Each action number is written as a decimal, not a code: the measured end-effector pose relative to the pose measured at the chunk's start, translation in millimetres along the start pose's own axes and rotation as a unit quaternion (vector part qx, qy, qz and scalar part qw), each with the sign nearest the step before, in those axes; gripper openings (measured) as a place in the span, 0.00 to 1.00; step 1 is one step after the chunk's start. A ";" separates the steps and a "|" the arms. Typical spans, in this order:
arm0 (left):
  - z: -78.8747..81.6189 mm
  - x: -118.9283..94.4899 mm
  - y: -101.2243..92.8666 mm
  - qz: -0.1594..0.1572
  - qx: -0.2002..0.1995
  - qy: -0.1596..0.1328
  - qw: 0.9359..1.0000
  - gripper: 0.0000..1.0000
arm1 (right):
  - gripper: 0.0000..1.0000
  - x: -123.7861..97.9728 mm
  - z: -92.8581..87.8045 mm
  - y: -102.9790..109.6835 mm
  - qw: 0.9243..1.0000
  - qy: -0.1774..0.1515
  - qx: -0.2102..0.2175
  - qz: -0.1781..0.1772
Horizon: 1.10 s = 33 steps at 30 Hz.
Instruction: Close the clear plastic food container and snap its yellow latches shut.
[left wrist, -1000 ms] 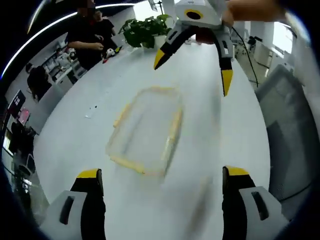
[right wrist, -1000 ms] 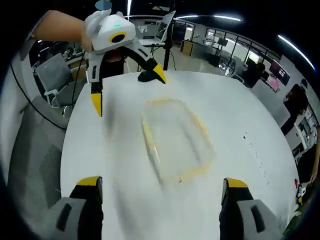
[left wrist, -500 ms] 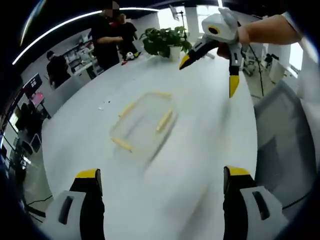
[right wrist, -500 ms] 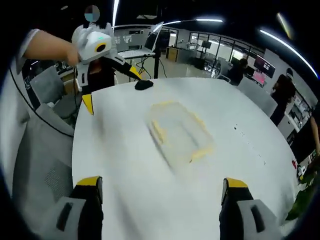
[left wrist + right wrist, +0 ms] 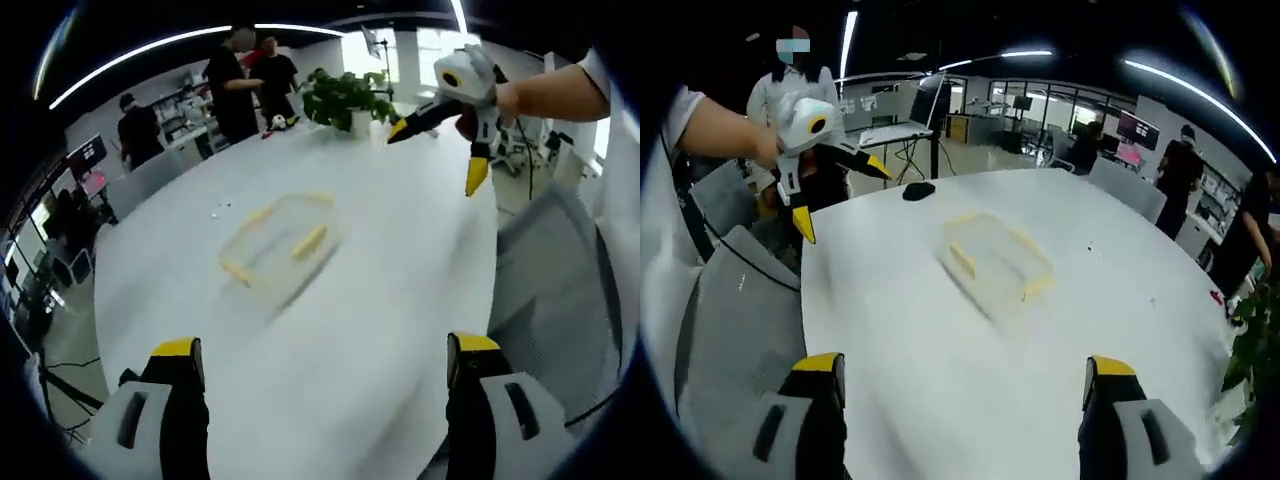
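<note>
The clear container (image 5: 278,243) lies flat on the white table (image 5: 380,300), its long axis running diagonally away from both cameras. The left gripper (image 5: 318,352) and right gripper (image 5: 958,365) hang well apart from it, jaws spread wide, holding nothing.

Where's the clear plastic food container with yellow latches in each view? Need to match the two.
Left gripper view: clear plastic food container with yellow latches, left of centre on the white table.
Right gripper view: same container, just above centre.
Shared landmark: the green potted plant, at the right edge in the right gripper view.
</note>
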<state>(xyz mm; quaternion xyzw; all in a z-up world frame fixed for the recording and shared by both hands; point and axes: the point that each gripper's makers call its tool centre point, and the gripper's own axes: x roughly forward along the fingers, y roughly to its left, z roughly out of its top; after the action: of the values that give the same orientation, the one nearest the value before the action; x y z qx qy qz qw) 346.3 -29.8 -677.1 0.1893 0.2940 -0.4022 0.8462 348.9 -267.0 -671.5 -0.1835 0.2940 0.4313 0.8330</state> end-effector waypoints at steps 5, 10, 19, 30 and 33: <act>-7.4 -14.2 -9.0 0.016 -0.027 -0.011 0.999 0.99 | 0.99 -17.1 -13.6 14.9 1.000 -0.009 0.017 -0.014; -26.2 -26.1 -22.7 0.021 -0.037 -0.003 0.999 0.99 | 0.99 -27.1 -27.9 24.1 0.999 -0.014 0.026 -0.028; -31.2 -40.8 -40.2 0.039 -0.079 -0.027 0.996 0.99 | 0.99 -50.8 -29.7 40.4 0.992 -0.064 0.094 -0.054; -51.1 -59.0 -53.7 0.065 -0.109 -0.033 0.991 0.97 | 0.99 -65.7 -52.3 58.5 0.985 -0.074 0.138 -0.070; -53.8 -60.2 -56.2 0.068 -0.122 -0.037 0.989 0.97 | 0.99 -66.6 -54.9 66.7 0.985 -0.074 0.141 -0.066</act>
<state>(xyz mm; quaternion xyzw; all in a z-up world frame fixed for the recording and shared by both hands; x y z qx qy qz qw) 252.9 0.5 -683.4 0.0889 0.2960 -0.3116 0.8986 245.3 -301.0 -673.5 -0.0503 0.2768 0.3423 0.8965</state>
